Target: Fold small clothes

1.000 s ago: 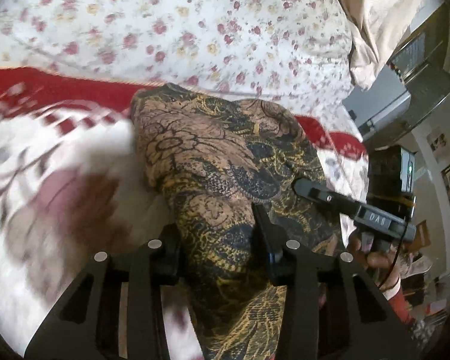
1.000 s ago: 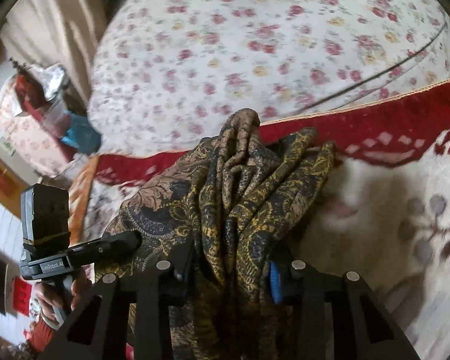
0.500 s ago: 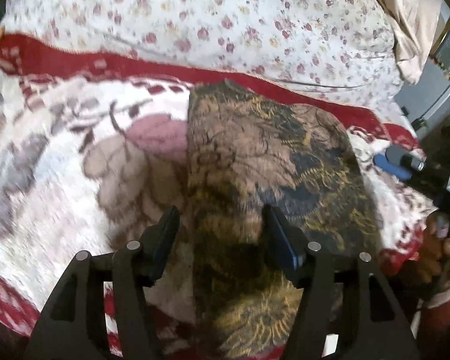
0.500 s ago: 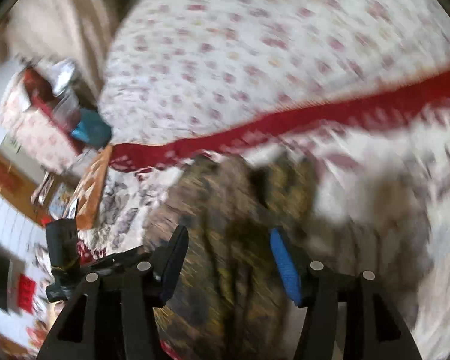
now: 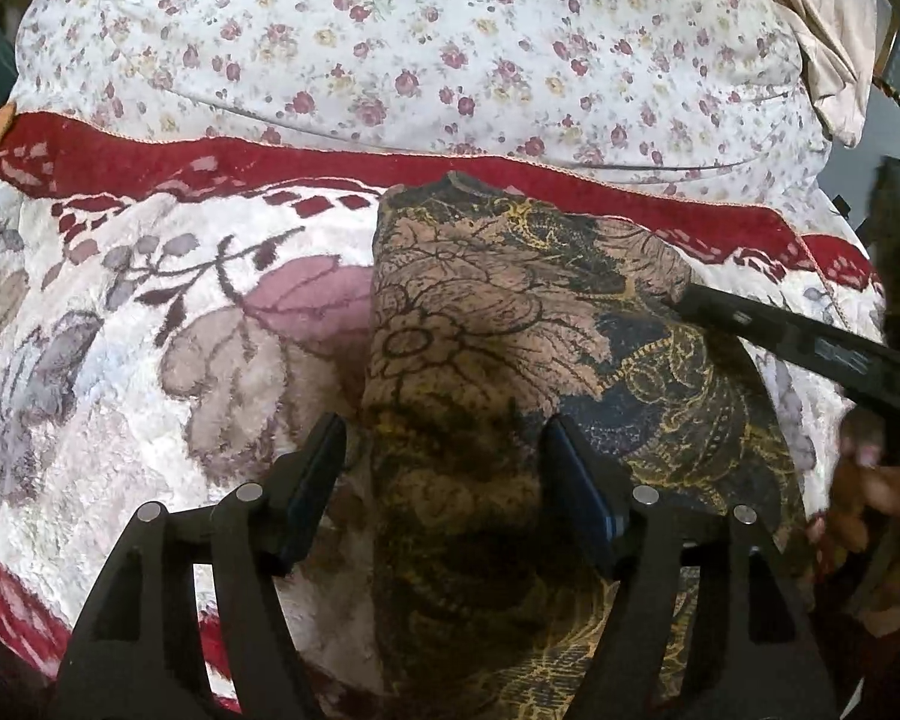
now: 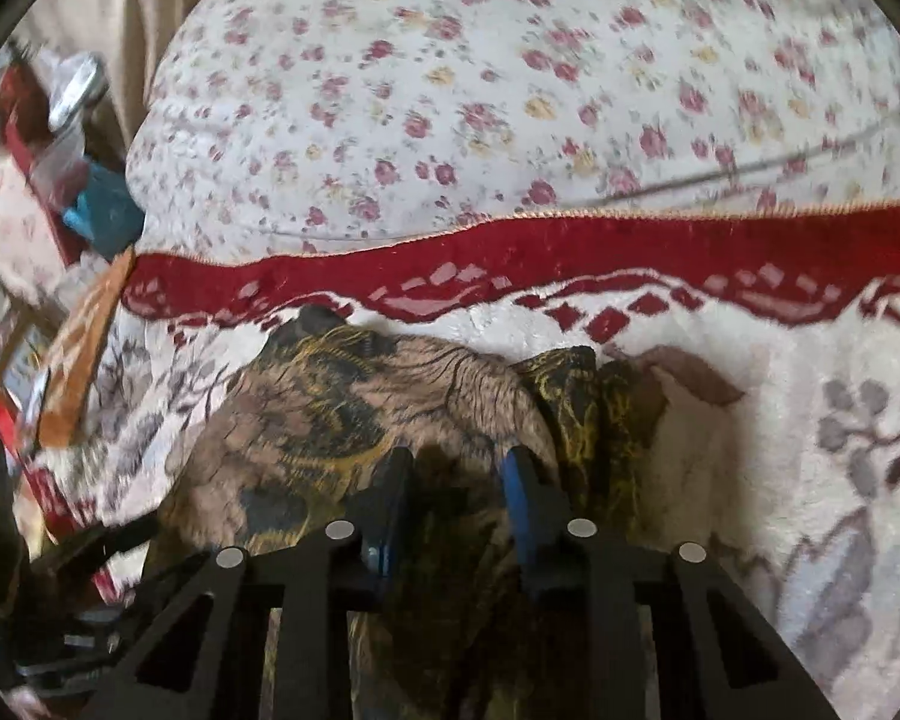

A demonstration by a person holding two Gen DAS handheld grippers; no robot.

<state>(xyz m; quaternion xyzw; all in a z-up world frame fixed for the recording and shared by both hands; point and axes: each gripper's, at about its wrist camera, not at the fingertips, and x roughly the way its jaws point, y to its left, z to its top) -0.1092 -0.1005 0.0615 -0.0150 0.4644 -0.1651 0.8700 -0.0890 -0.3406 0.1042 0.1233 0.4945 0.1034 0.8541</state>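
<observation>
A brown, black and yellow patterned garment lies folded flat on a white floral blanket with a red border. My left gripper is open above its near left part, jaws wide apart, nothing between the pads. The right gripper also shows in the left wrist view, resting on the garment's right side. In the right wrist view the garment lies rumpled under my right gripper, whose jaws stand partly apart over the cloth with no fabric pinched.
A white quilt with small red roses is heaped behind the blanket. A beige cloth hangs at the upper right. Cluttered furniture and a blue object stand beyond the bed's left edge.
Both grippers held the bunched garment lifted a second ago. It now lies flat on the blanket, and both grippers have let go and opened. The right gripper has dropped lower.
</observation>
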